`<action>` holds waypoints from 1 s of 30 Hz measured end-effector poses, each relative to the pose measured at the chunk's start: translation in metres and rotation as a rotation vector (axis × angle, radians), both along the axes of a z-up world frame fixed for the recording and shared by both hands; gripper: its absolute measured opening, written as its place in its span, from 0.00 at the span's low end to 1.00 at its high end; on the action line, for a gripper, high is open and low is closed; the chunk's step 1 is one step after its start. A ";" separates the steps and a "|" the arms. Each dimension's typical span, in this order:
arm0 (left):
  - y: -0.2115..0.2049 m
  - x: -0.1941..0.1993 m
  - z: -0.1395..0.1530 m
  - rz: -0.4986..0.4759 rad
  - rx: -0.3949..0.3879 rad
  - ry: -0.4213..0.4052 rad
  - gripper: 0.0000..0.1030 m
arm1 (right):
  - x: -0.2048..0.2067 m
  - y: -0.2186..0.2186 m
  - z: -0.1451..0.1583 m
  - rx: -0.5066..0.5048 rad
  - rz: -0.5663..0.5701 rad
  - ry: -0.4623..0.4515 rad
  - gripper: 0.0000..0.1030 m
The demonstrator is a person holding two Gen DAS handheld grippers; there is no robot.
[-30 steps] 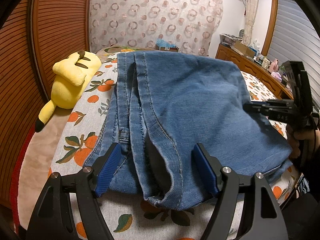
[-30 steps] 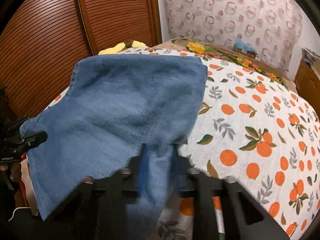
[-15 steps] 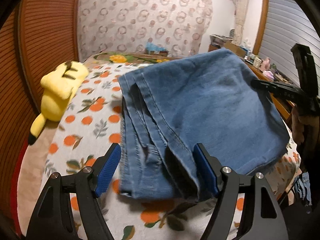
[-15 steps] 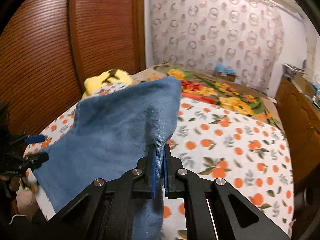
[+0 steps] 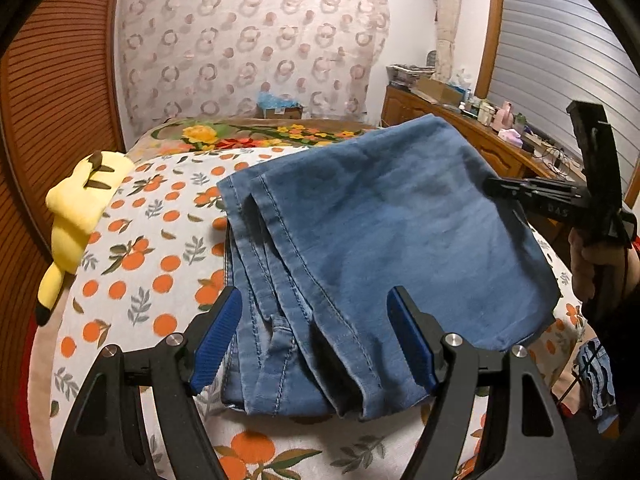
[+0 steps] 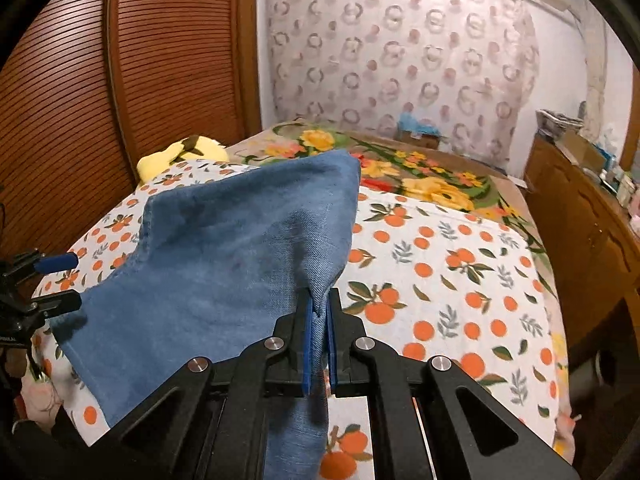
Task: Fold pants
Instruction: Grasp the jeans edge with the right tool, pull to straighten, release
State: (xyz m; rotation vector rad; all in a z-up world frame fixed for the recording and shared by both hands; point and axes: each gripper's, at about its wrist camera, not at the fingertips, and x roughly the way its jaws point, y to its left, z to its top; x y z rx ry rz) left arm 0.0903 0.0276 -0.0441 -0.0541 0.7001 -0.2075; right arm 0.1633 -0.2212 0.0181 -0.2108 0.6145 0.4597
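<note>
Folded blue denim pants (image 5: 380, 232) hang partly lifted over an orange-print bedsheet (image 5: 160, 260). My left gripper (image 5: 315, 294) has its jaws wide, and the thick layered waist end fills the gap, with both blue pads against it. My right gripper (image 6: 320, 300) is shut on a pinched fold at the pants' (image 6: 224, 272) right edge, with denim drooping below the pads. The left wrist view shows the right gripper (image 5: 490, 186) in a person's hand (image 5: 588, 264). From the right wrist, the left gripper (image 6: 60, 280) sits at the pants' left corner.
A yellow plush toy (image 5: 80, 208) lies at the bed's left edge by a slatted wooden door (image 6: 120, 80). A flowered blanket (image 6: 420, 176) covers the bed's far end. A cluttered wooden dresser (image 6: 580, 208) runs along the right. More denim (image 5: 596, 376) hangs low right.
Both grippers rose and drew back, taking the pants along. The far end lifted off the sheet and away from the plush toy. The right jaws closed tight on the fold.
</note>
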 end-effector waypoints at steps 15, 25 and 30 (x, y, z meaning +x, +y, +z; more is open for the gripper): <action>-0.036 0.021 -0.021 -0.082 0.012 0.046 0.74 | -0.020 -0.013 -0.033 0.052 -0.054 0.120 0.50; -0.018 0.023 -0.039 -0.053 0.019 0.062 0.74 | -0.037 -0.020 -0.048 0.099 -0.058 0.171 0.57; -0.012 0.024 -0.041 -0.065 0.025 0.067 0.74 | -0.047 -0.012 -0.050 0.105 -0.041 0.169 0.57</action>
